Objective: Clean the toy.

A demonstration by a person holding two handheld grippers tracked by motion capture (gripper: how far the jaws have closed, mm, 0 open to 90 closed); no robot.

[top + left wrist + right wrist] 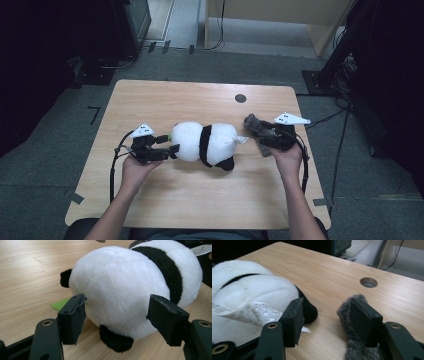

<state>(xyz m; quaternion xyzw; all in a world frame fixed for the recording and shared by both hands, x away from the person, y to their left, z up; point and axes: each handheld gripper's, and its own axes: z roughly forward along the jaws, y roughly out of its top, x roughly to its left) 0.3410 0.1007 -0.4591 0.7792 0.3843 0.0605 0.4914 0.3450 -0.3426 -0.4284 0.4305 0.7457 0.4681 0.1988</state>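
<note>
A plush panda (207, 144) lay on its side near the middle of the wooden table (200, 200), its white head towards the person's left and its black band across the middle. The left gripper (172, 144) was at the head end, and in the left gripper view its jaws stood apart on either side of the round white head (115, 290). The left pad (75, 317) seemed to graze the fur while the right pad (165, 317) sat just off it, so the grip looked released rather than clenched, though the fluffy edge made actual contact hard to judge. A small green piece (60, 304) poked out from under the head, mostly hidden. One black ear (65, 278) showed behind and another black part (116, 341) showed underneath.

The right gripper (257, 132) was at the panda's other end, jaws open with bare table between them. A grey furry thing (352, 340) lay against the inner face of its right pad (363, 322), cut off by the lower edge, and what it was could not be made out. The panda's white fabric label (249, 311) lay just beside the left pad (294, 320). A round hole (368, 282) in the tabletop lay farther off.
</note>
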